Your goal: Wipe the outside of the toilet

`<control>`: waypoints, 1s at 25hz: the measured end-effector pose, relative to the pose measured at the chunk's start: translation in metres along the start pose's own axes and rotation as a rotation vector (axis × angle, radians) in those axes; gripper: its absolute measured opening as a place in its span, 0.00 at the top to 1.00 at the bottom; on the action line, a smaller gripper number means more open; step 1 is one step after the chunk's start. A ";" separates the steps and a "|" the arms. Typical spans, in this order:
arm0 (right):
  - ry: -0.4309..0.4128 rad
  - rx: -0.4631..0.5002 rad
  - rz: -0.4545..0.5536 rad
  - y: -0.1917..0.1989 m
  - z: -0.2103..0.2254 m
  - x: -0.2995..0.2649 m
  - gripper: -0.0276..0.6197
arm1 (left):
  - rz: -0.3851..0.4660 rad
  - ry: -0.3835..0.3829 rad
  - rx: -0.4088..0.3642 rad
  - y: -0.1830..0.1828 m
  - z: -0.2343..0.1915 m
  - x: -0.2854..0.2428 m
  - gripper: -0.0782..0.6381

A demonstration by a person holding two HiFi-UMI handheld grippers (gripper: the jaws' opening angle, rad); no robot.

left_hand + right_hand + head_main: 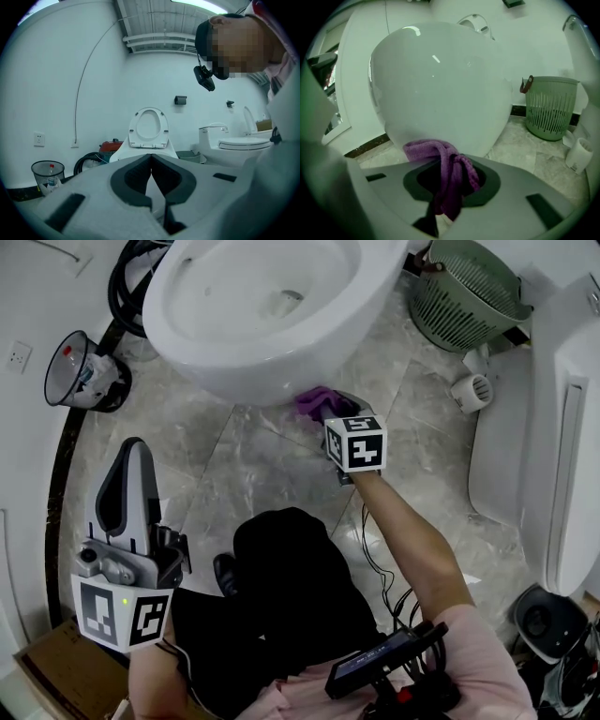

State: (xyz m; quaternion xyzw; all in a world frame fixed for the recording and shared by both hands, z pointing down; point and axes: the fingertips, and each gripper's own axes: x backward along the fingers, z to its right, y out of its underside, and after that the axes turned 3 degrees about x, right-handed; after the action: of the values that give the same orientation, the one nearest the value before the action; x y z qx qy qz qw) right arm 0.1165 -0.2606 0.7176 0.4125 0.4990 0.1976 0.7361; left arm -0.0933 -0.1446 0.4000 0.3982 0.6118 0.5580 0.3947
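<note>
Right gripper pinches a crumpled purple terry cloth that sits right against the lower front of the glossy white ceramic toilet bowl, dead ahead. Left gripper, jaws pressed together and empty, hangs well back.

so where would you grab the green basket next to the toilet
Probably the top rim of the green basket, coming from above with one jaw inside and one outside. It stands upright on the floor with its mouth open, and the slatted wall looks thin, while the body looks too wide for the jaws.
</note>
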 end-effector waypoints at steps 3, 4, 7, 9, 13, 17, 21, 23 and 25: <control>0.037 0.024 -0.001 -0.004 0.027 -0.003 0.82 | -0.007 -0.007 -0.003 0.001 0.000 0.001 0.88; 0.053 0.027 -0.001 -0.007 0.038 -0.004 0.82 | -0.007 -0.008 -0.003 0.002 0.000 0.001 0.88; 0.127 0.025 0.017 -0.021 0.074 -0.006 0.82 | -0.007 -0.006 -0.007 0.001 0.001 0.001 0.88; 0.188 0.023 0.048 -0.036 0.101 -0.005 0.82 | -0.001 -0.005 -0.009 0.000 0.001 0.001 0.88; 0.304 0.024 0.145 -0.084 0.145 0.015 0.82 | 0.023 -0.005 -0.002 -0.006 0.000 0.004 0.88; 0.404 -0.001 0.278 -0.133 0.169 0.053 0.82 | 0.035 -0.012 0.007 -0.008 -0.006 0.007 0.88; 0.468 -0.028 0.442 -0.194 0.175 0.099 0.81 | 0.063 -0.035 0.004 -0.014 -0.017 0.005 0.88; 0.466 -0.019 0.510 -0.224 0.167 0.123 0.81 | 0.072 -0.048 -0.016 -0.018 -0.022 0.005 0.88; 0.446 0.005 0.573 -0.255 0.152 0.145 0.81 | 0.081 -0.065 -0.034 -0.022 -0.028 0.002 0.88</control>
State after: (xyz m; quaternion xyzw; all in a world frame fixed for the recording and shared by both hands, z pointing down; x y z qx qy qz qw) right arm 0.2839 -0.3696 0.4538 0.4843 0.5116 0.4798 0.5230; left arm -0.1210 -0.1540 0.3801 0.4339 0.5726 0.5703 0.3982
